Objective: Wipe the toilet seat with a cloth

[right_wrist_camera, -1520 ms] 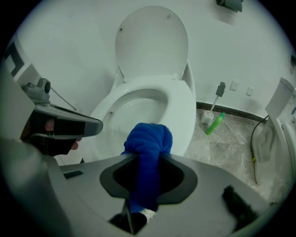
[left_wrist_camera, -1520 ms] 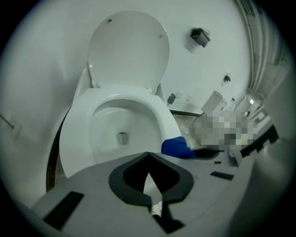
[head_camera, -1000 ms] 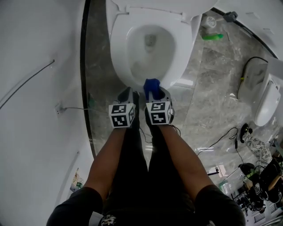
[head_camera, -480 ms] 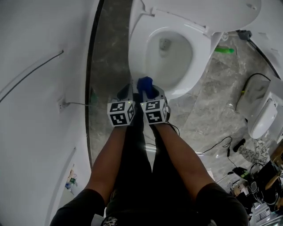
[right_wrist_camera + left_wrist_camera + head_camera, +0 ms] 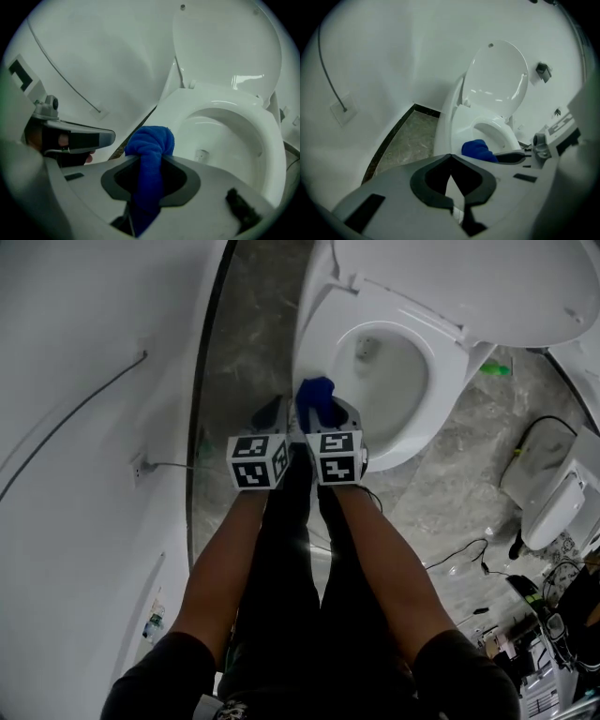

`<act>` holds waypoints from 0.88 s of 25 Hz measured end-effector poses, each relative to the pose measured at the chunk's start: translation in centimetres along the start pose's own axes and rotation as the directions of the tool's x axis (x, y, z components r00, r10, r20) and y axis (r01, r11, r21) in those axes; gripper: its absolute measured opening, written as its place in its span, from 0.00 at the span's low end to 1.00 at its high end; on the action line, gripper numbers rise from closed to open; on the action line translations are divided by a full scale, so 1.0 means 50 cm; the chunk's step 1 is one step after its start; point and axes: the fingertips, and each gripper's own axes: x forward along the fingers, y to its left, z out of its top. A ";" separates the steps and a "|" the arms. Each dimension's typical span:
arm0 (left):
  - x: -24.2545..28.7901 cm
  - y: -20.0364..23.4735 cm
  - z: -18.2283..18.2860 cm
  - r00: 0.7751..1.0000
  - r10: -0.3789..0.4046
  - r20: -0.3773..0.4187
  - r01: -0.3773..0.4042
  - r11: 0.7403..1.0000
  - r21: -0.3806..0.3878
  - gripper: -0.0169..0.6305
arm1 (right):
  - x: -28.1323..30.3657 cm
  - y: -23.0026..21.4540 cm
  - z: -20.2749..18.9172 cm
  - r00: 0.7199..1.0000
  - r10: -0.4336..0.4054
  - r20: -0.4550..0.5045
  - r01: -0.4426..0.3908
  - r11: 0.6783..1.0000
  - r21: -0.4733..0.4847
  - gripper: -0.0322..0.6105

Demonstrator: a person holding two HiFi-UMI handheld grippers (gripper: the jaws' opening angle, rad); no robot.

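**Q:** Tongs status?

**A:** My right tongs (image 5: 149, 185) clamp the blue cloth (image 5: 151, 143). It is bunched so a wad pokes past the tips and fabric, not plastic, meets the toilet seat (image 5: 448, 390). The wad is at the seat's near-left rim; contact unclear. My left tongs (image 5: 451, 161) are closed and empty, just beside the right.

**Q:** Cloth condition?

**A:** Plush, deep blue, folded over.

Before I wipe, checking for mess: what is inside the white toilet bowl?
Only a dark drain opening shows in the white toilet bowl; the blue cloth hides part of its near rim.
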 end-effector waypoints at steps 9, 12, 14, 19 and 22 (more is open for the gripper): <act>0.086 0.007 0.150 0.999 -0.044 0.014 0.043 0.994 0.101 0.04 | 0.054 -0.089 0.167 0.994 -0.079 0.081 0.076 0.996 0.043 0.20; 0.112 -0.006 0.188 0.997 -0.071 0.006 0.070 0.988 0.141 0.04 | 0.063 -0.127 0.210 0.987 -0.121 0.104 0.115 0.991 0.065 0.20; 0.130 -0.019 0.207 0.996 -0.091 -0.001 0.090 0.982 0.164 0.04 | 0.065 -0.155 0.231 0.981 -0.150 0.119 0.141 0.987 0.077 0.20; 0.158 -0.043 0.253 0.993 -0.121 0.001 0.117 0.966 0.229 0.04 | 0.064 -0.196 0.265 0.977 -0.177 0.122 0.164 0.980 0.108 0.20; 0.156 -0.059 0.268 0.992 -0.127 0.016 0.119 0.963 0.242 0.04 | 0.051 -0.195 0.269 0.985 -0.099 0.139 0.082 0.989 0.123 0.20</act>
